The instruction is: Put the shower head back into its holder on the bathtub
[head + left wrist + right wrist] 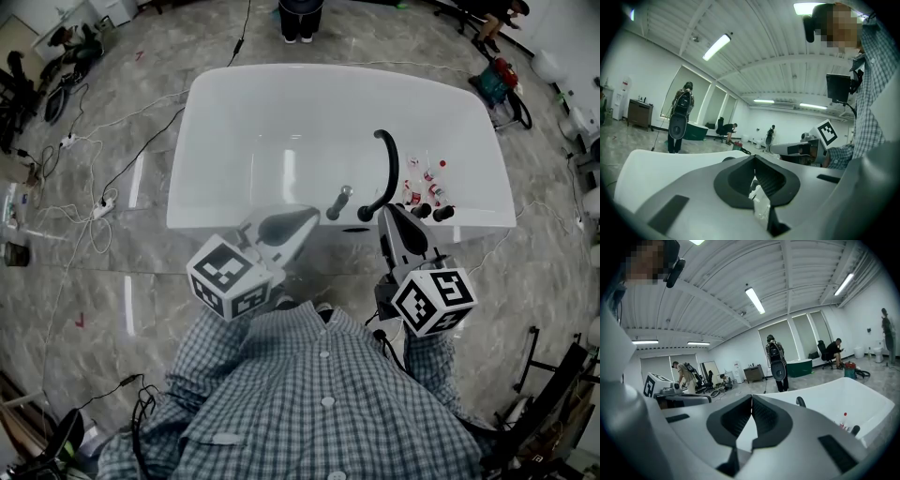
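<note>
A white oval bathtub (309, 103) stands on a grey marbled floor (112, 281). On its near rim, a slim chrome shower head (341, 201) leans just left of a black curved spout (385, 173); its holder is too small to make out. The left gripper (315, 214) hovers at the near rim just left of the shower head, apart from it, jaws pressed together on nothing. The right gripper (387, 215) is by the spout's base, its jaws likewise closed and empty. Small red-capped bottles (427, 183) and two black knobs (432, 212) sit toward the rim's right end.
</note>
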